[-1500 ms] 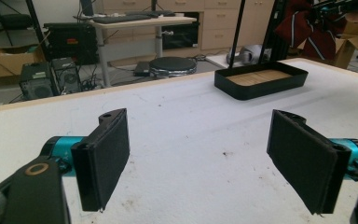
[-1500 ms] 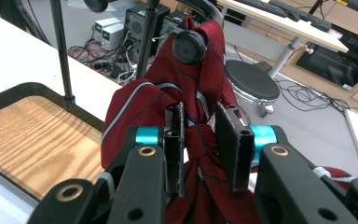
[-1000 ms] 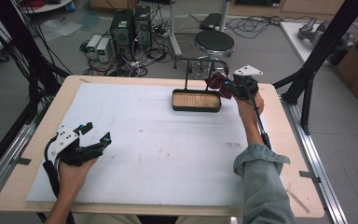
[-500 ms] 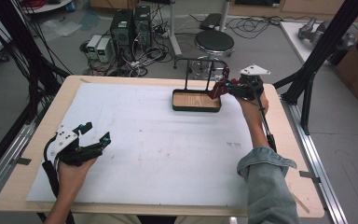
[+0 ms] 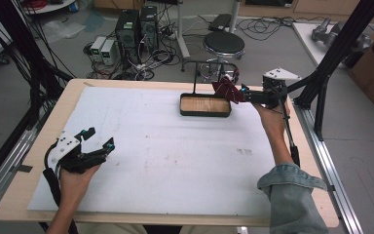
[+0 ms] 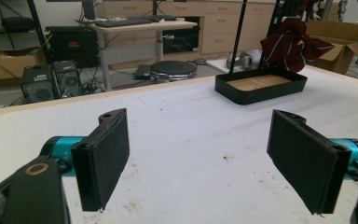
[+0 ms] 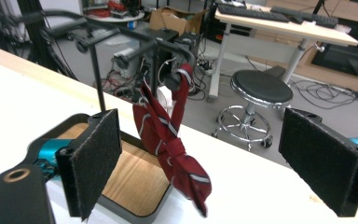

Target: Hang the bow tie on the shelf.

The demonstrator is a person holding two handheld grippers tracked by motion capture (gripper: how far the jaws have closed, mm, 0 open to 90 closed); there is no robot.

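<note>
Right gripper (image 5: 246, 93) jaws apart beside hanging red tie (image 7: 170, 144) (over tray (image 5: 205, 112)); left gripper (image 5: 99, 139) open, idle.

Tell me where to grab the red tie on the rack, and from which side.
Grip the red tie at the bunched knot midway down, where the strands gather tightly. Come level from the right gripper's side: its open fingers already bracket the tie, and the rack bar blocks a top approach. The loose tail below would likely slip.
</note>
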